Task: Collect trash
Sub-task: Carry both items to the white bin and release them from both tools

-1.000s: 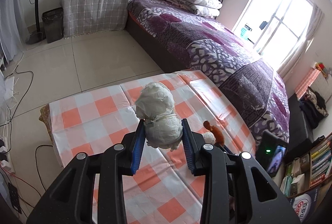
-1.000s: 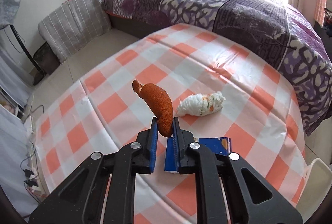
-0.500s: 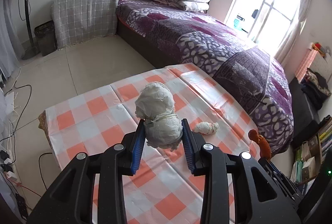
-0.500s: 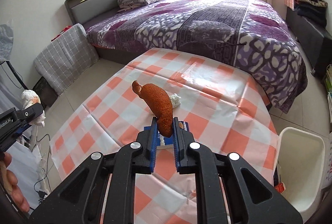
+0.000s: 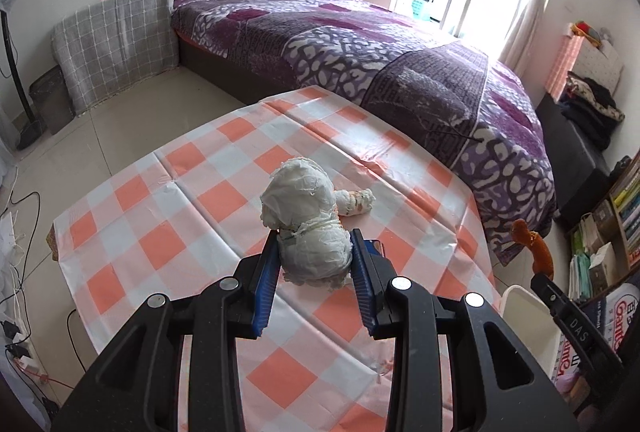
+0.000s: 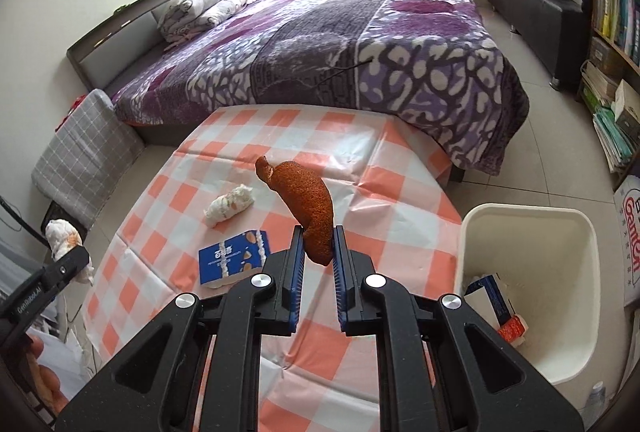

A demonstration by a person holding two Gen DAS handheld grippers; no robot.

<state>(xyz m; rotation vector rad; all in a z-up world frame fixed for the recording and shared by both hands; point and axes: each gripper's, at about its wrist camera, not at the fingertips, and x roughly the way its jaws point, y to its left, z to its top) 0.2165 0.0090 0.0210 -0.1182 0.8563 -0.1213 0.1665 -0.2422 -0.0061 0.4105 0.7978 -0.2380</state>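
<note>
We find the left tool (image 5: 315,268) pinching a paper wad (image 5: 306,220) above the worktop (image 5: 168,216). The right tool (image 6: 317,268) clamps an orange scrap (image 6: 308,204), held beside the bin (image 6: 528,232), presumably for dropping. A wrapper (image 6: 234,258) and tissue (image 6: 229,206) lie uncollected.

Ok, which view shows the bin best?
Right wrist: the bin shows its whole rim and the trash inside. Left wrist catches only a white corner behind the right gripper.
</note>
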